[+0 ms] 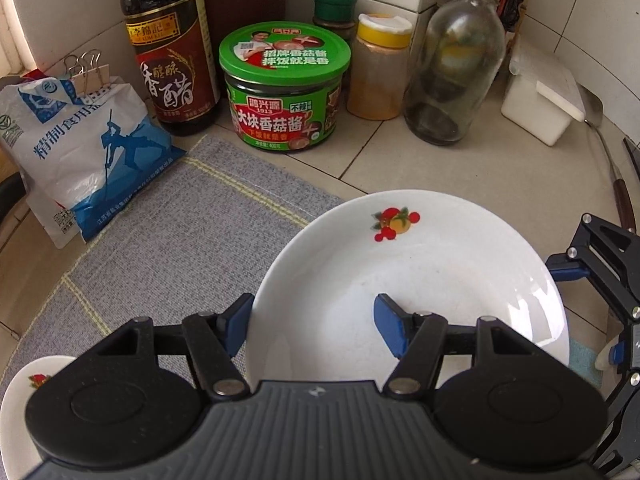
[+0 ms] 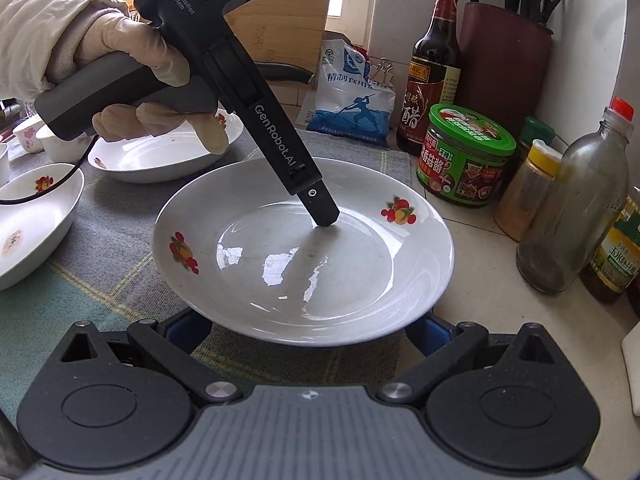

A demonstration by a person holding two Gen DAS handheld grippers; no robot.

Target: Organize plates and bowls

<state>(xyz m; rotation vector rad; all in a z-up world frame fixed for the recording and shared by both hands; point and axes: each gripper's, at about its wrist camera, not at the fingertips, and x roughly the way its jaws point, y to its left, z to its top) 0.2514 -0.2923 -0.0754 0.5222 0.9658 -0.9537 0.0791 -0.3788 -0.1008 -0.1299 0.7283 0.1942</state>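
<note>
The left hand-held gripper [image 1: 312, 326] straddled the plate's [image 1: 420, 264] near rim, apparently gripping it for carrying; the right hand-held gripper's [image 2: 308, 330] jaws sat beneath, grip unclear.

A: Far side, obstacles?
B: Vinegar bottle [image 1: 170, 46], mushroom-sauce jar [image 1: 283, 90], spice jar [image 1: 380, 68], glass bottle [image 1: 454, 68], standing close together along the wall.
A: Left?
B: Salt bag [image 1: 86, 152]; bare grey placemat [image 1: 172, 240] between it and the plate [image 1: 404, 276].
</note>
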